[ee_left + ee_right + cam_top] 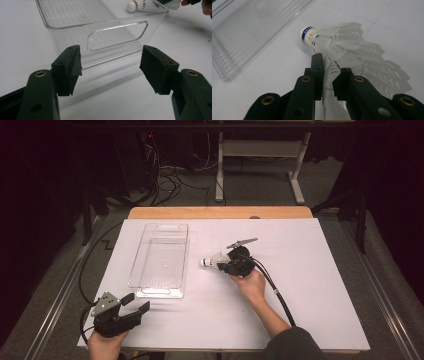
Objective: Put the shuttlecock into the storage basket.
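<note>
The right gripper is clamped on the feather skirt of the shuttlecock, which sits near the middle of the desk, cork end pointing toward the clear bin. The bin lies just to that gripper's left, long axis running from near edge to far edge (so a short leftward carry should do). The left gripper waits with jaws apart by the near-left corner.

this looks like a lab or test room. ahead of my jaws, past the wooden-edged table under a white sheet, black cables tangle across grey carpet beside the white metal legs of a desk frame. dark curtains and black stands close in both sides.
</note>
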Tool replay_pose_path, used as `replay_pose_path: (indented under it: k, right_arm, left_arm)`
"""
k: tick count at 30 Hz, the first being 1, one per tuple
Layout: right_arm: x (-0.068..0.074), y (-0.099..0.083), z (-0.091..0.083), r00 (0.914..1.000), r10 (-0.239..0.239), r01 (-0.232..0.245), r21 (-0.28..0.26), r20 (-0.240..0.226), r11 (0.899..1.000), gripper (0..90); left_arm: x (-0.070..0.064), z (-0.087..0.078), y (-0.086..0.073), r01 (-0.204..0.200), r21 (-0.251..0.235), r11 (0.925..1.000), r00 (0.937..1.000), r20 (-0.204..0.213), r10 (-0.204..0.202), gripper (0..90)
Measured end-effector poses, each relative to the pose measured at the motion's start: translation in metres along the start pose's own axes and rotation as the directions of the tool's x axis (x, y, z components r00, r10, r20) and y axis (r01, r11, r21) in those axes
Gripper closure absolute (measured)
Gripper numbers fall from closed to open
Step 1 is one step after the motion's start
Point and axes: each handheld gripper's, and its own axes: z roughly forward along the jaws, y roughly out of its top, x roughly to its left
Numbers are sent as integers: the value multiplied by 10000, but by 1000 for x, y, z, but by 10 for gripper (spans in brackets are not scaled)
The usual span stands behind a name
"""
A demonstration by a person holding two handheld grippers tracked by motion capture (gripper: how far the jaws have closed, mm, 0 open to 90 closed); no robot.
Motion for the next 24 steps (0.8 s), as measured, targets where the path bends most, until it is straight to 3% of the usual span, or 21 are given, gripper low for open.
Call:
replay_pose_path:
  k: [24]
  right_arm:
    - [-1, 3, -12, 9998, -163, 164, -77, 86, 9998, 879]
  left_arm:
    - [0, 0, 0, -18, 5, 10000, 10000, -4, 18, 341]
